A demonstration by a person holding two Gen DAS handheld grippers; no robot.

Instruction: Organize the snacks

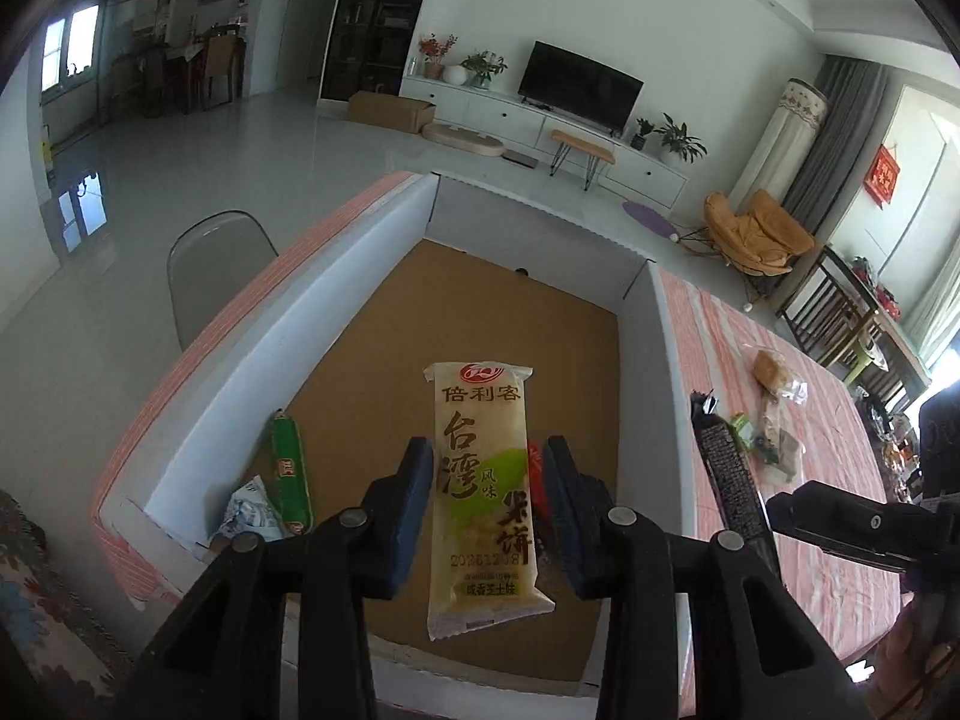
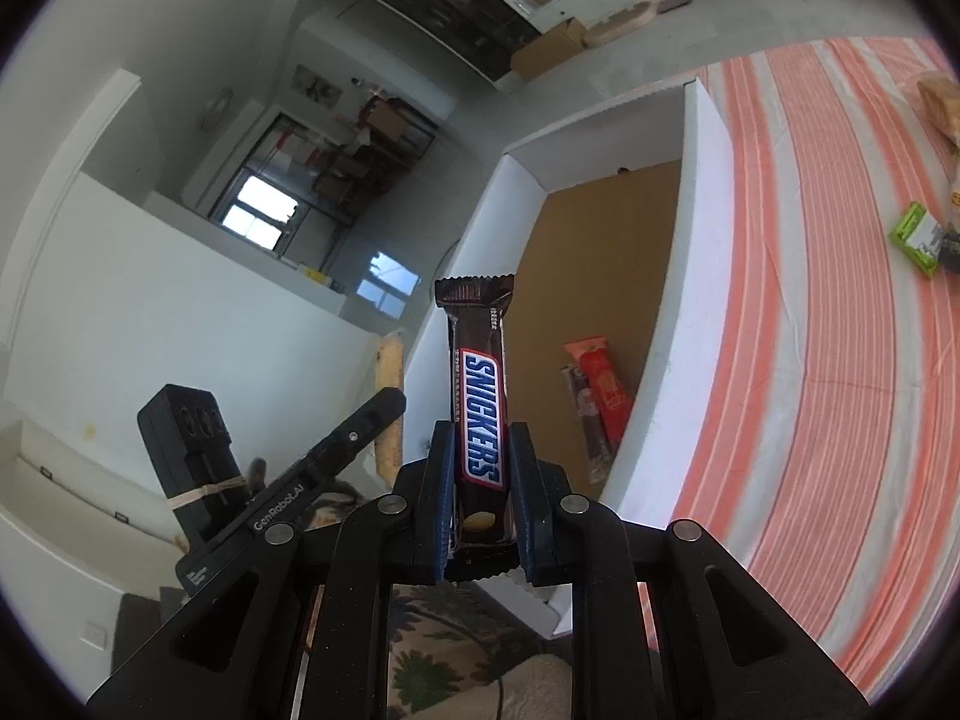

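Note:
My left gripper (image 1: pixel 487 463) is shut on a yellow-green rice cracker packet (image 1: pixel 483 492) and holds it above the open white box (image 1: pixel 252 354) with a brown floor. A green sausage stick (image 1: pixel 289 468) and a pale wrapper (image 1: pixel 252 510) lie in the box's near left corner. My right gripper (image 2: pixel 480 450) is shut on a Snickers bar (image 2: pixel 480 408), held upright over the near edge of the same box (image 2: pixel 690 300). A red packet (image 2: pixel 603 387) and a dark stick (image 2: pixel 585 420) lie inside by the right wall.
The box stands on a table with a pink striped cloth (image 2: pixel 828 324). More snacks lie on the cloth: a bread pack (image 1: pixel 774 375), a green packet (image 2: pixel 915 237) and a dark corn pack (image 1: pixel 729 468). A grey chair (image 1: pixel 210 264) stands at the left.

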